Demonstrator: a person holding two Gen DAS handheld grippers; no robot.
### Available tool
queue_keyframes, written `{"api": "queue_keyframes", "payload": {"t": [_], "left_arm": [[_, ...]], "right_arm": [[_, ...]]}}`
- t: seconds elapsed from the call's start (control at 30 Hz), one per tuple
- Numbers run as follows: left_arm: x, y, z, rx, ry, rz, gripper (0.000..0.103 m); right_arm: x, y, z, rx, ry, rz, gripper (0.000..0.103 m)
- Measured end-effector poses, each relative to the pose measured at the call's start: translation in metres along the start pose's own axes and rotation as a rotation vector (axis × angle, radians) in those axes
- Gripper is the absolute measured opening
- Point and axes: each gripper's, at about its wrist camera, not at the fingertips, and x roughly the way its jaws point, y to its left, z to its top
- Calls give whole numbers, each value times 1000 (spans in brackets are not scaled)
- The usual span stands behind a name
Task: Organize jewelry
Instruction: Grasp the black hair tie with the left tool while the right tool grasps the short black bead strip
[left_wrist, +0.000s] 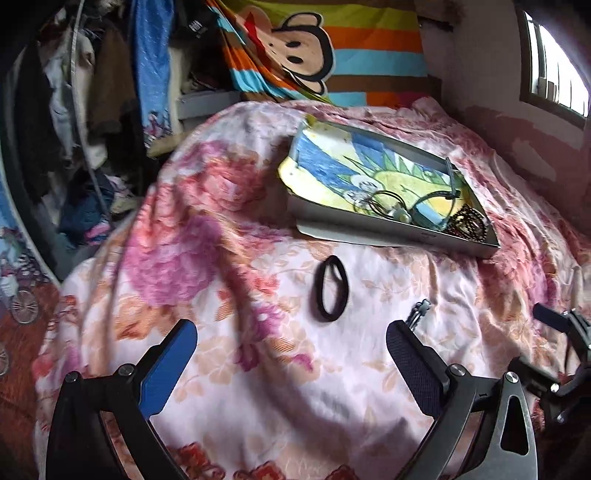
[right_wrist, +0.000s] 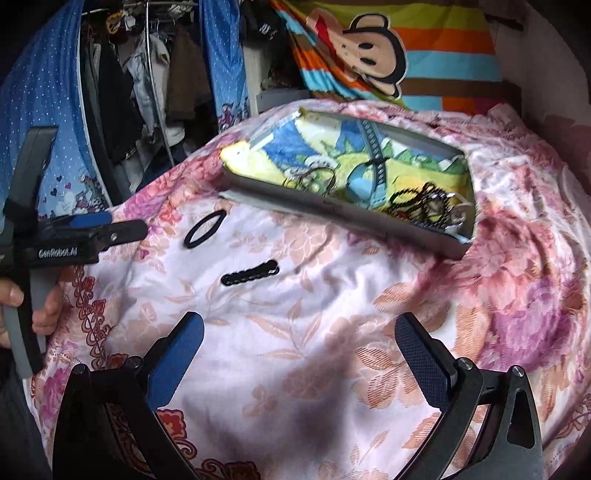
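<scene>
A grey tray (left_wrist: 388, 229) lined with a blue and yellow cloth lies on the bed and holds rings, a watch strap and dark beaded pieces (left_wrist: 467, 221); it also shows in the right wrist view (right_wrist: 332, 216). A black hair tie (left_wrist: 331, 288) lies on the floral sheet just ahead of my left gripper (left_wrist: 291, 341), which is open and empty. A small metal clip (left_wrist: 419, 312) lies by its right finger. In the right wrist view the hair tie (right_wrist: 205, 229) and a black beaded hair clip (right_wrist: 250, 273) lie ahead of my open, empty right gripper (right_wrist: 299, 336).
The floral pink bedsheet (right_wrist: 332, 314) is rumpled. A striped monkey-print blanket (left_wrist: 314, 55) hangs at the back. Hanging clothes (right_wrist: 147, 85) crowd the left. A window (left_wrist: 554, 62) is at the right. The left gripper's body (right_wrist: 74, 236) shows at the right wrist view's left edge.
</scene>
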Motion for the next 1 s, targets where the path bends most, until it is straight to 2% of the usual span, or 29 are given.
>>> {"api": "queue_keyframes", "payload": {"t": [0.1, 0.17, 0.23, 0.33, 0.6, 0.67, 0.73, 1.0], "left_arm": [[12, -2, 4, -4, 25, -58, 103], [19, -5, 6, 9, 35, -59, 102], [28, -10, 8, 32, 50, -63, 93], [38, -9, 13, 32, 67, -72, 85], [62, -8, 20, 31, 117, -96, 72], [65, -7, 20, 26, 132, -91, 70], [66, -6, 21, 25, 141, -83, 66], [72, -3, 21, 25, 152, -72, 59]], "right_arm": [[16, 1, 0, -7, 72, 28, 102], [23, 2, 1, -10, 97, 47, 102], [27, 3, 3, -15, 102, 58, 101], [36, 5, 9, -38, 104, 55, 101], [61, 28, 28, -160, 119, 62, 100], [65, 31, 29, -163, 123, 69, 91], [69, 34, 28, -166, 131, 68, 87], [79, 33, 27, -166, 139, 72, 83]]}}
